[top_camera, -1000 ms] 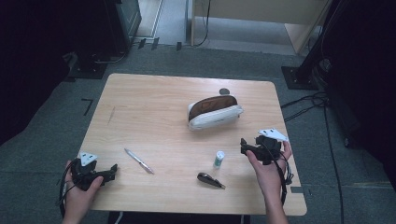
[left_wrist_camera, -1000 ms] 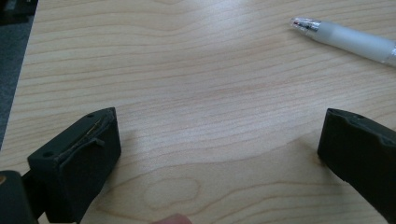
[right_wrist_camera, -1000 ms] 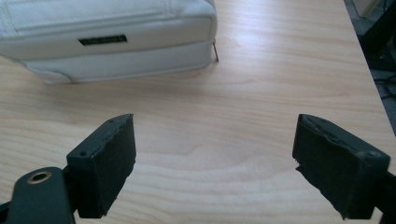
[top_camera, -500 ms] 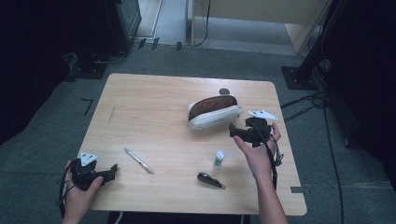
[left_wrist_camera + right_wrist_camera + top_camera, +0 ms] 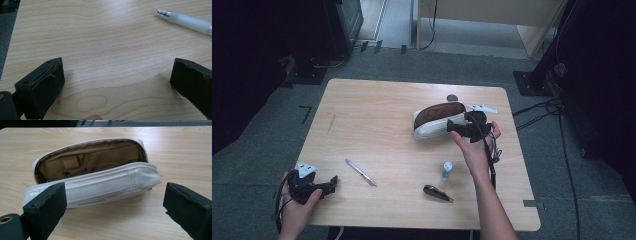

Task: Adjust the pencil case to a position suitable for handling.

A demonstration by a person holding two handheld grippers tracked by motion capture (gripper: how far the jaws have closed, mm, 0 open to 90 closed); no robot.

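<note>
A white zip pouch [image 5: 432,125] with a brown lining lies open on the wooden table [image 5: 377,115], right of centre. My right gripper [image 5: 453,127] hovers at its right end, pointing left along it. In the right gripper view the pouch [image 5: 100,187] lies just ahead of the right gripper [image 5: 115,212]. Its jaws stand wide, have just been opening further, and hold nothing. My left gripper [image 5: 332,184] rests at the table's front left corner. It is open over bare wood in the left gripper view [image 5: 117,85].
A silver pen [image 5: 360,172] [image 5: 185,21] lies a little right of the left gripper. A small green-capped bottle [image 5: 446,170] and a dark oblong object [image 5: 437,193] sit near the front right. A dark round spot [image 5: 452,98] lies behind the pouch.
My right hand has moved away from the front right of the table, forward and left, up to the pouch's right end. The left hand has stayed still.
</note>
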